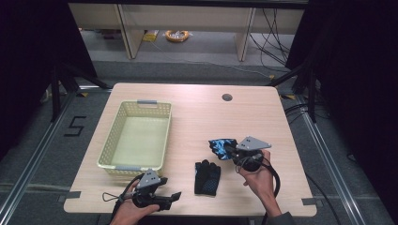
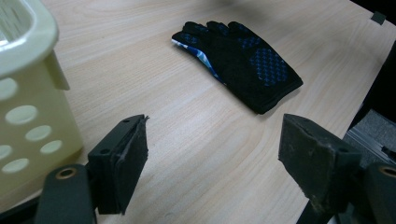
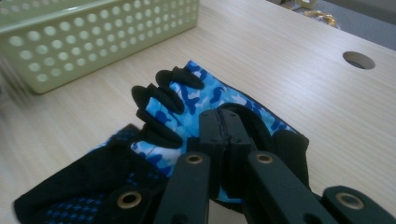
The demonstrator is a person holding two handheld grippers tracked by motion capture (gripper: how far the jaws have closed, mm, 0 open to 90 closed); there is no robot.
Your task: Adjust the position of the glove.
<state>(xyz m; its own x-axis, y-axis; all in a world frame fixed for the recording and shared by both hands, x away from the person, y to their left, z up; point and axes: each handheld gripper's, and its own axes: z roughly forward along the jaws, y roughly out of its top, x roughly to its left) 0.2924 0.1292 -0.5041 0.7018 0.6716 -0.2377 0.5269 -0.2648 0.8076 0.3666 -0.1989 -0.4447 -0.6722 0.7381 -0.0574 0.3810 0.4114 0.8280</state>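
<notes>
Near the table's point(image 1: 197, 101) right half, the right gripper point(image 3: 223, 122) pinches a blue camouflage glove point(image 3: 205, 100) through its fabric, jaws pressed together on the cloth. Soft, light and limp, the glove will likely sag wherever unsupported; a fold at the palm looks the surest hold. A second black glove point(image 1: 207, 177), dotted with grip texture, lies flat by the front edge. Beside the perforated plastic basket point(image 1: 112, 140), the left gripper point(image 2: 212, 158) stands spread and empty.
</notes>
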